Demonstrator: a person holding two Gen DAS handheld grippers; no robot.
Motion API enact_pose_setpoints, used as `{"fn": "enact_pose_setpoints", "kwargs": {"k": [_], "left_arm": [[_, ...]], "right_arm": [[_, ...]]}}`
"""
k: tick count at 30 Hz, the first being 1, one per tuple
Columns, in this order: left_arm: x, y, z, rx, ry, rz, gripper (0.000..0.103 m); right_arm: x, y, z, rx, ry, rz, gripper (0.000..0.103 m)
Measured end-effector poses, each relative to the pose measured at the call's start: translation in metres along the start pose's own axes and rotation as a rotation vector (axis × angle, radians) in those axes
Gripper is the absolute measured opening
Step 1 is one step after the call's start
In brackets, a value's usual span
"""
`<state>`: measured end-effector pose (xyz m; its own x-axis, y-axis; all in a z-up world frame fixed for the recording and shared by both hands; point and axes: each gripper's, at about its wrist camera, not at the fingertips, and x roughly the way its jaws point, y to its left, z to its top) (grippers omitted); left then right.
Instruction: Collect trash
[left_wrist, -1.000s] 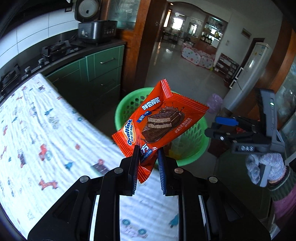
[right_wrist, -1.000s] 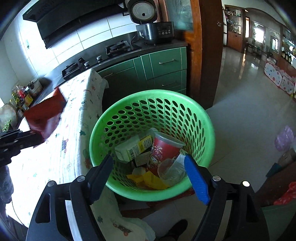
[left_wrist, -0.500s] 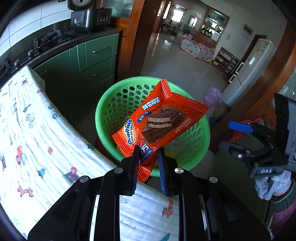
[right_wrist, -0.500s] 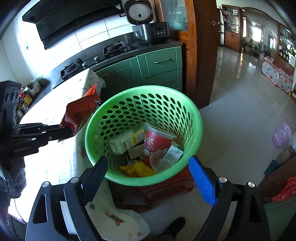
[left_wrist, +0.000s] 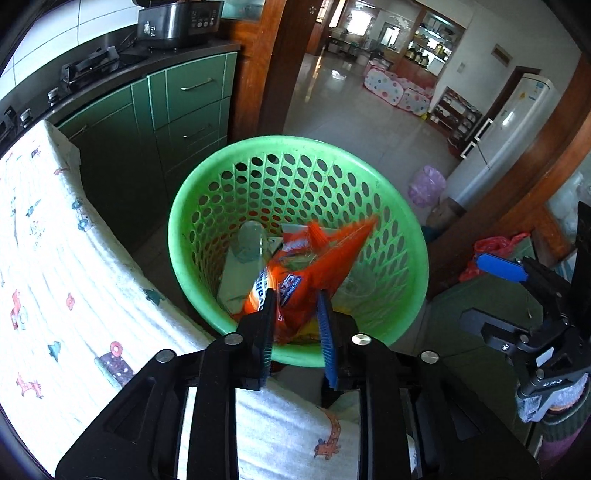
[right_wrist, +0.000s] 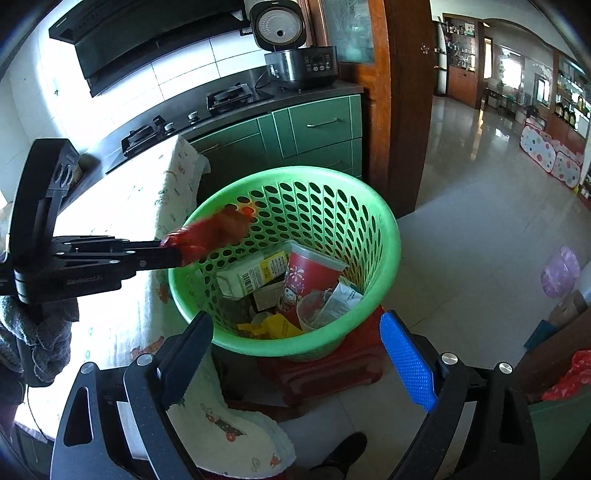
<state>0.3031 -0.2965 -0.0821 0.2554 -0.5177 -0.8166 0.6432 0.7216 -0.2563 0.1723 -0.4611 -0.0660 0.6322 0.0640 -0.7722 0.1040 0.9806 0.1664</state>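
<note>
Left wrist view, centre frame: green basket (left_wrist: 402, 229) beside the cloth-covered table (left_wrist: 55, 258), left gripper (left_wrist: 295, 317) slightly parted around a blurred orange wrapper (left_wrist: 317, 258) over the rim; right gripper (right_wrist: 295, 354) wide open, holding nothing.

— What's along the wall?
— Green cabinets (right_wrist: 314, 127), a gas stove (right_wrist: 225, 98), a rice cooker (right_wrist: 295, 55).
— And nearer?
— A white patterned tablecloth (left_wrist: 48, 266); farther off, a fridge (left_wrist: 517, 122).

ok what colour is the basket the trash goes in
Bright green basket, its wall full of round holes; it shows best in the right wrist view.
</note>
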Motion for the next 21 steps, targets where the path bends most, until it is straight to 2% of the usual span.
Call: {"fn": "enact_pose_setpoints", "kwargs": {"k": [2, 6, 10, 18, 21], "left_arm": [[-0.002, -0.001, -0.002, 0.004, -0.009, 0.010, 0.038], [-0.012, -0.001, -0.007, 0.004, -0.023, 0.022, 0.043], [-0.029, 0.001, -0.013, -0.002, -0.055, 0.044, 0.052], [-0.075, 0.005, -0.037, -0.018, -0.130, 0.102, 0.065], [-0.093, 0.006, -0.049, -0.033, -0.158, 0.122, 0.075]], "right_arm": [[-0.001, 0.000, -0.002, 0.011, -0.006, 0.005, 0.089], [-0.006, 0.002, -0.006, 0.028, -0.019, 0.014, 0.089], [-0.014, 0.008, -0.008, 0.038, -0.034, 0.020, 0.089], [-0.030, 0.030, -0.020, 0.029, -0.063, 0.022, 0.093], [-0.039, 0.040, -0.026, 0.012, -0.079, 0.018, 0.093]]}}
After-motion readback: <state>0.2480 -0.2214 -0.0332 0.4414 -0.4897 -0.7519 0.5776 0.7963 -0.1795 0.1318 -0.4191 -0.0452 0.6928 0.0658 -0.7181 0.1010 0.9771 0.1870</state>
